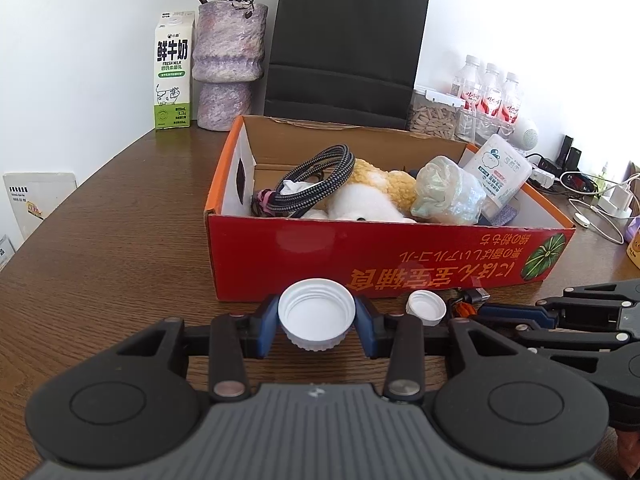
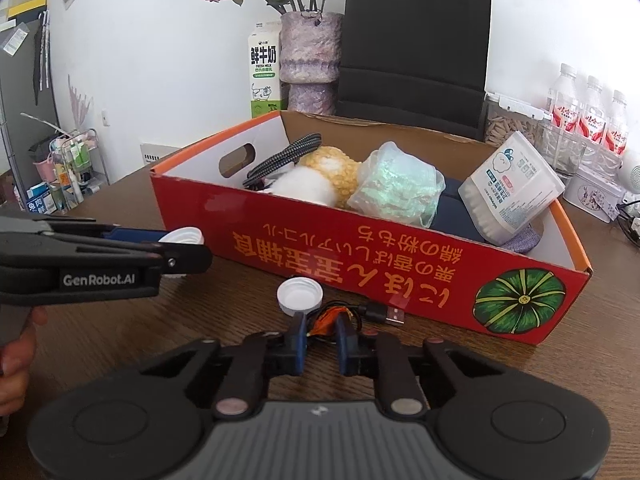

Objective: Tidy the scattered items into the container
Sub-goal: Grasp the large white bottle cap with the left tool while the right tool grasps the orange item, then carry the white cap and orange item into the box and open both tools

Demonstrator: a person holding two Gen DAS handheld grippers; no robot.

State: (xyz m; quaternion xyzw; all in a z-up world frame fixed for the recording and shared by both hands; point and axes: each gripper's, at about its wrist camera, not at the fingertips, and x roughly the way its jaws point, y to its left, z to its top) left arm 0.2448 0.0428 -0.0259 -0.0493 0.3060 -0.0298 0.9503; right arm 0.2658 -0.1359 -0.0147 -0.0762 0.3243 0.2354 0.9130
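Right wrist view shows the right gripper [image 2: 322, 338] nipped nearly shut on the cable [image 2: 352, 314] beside the box [image 2: 360, 256], left gripper [image 1: 316, 326] clamping a cap [image 1: 316, 312]; I'd lift both clear of the wall before releasing.

On the table [image 1: 100, 240] we have an open box [image 1: 360, 256] holding a coiled cable [image 1: 316, 180], a plush toy [image 1: 372, 196] and a cotton-swab pack [image 1: 500, 172]. Behind it we list a milk carton [image 1: 173, 72], a vase [image 1: 228, 64] and a paper bag [image 1: 344, 44], left to right. Before it lie a small cap [image 2: 299, 295] and a short cable [image 2: 360, 314].
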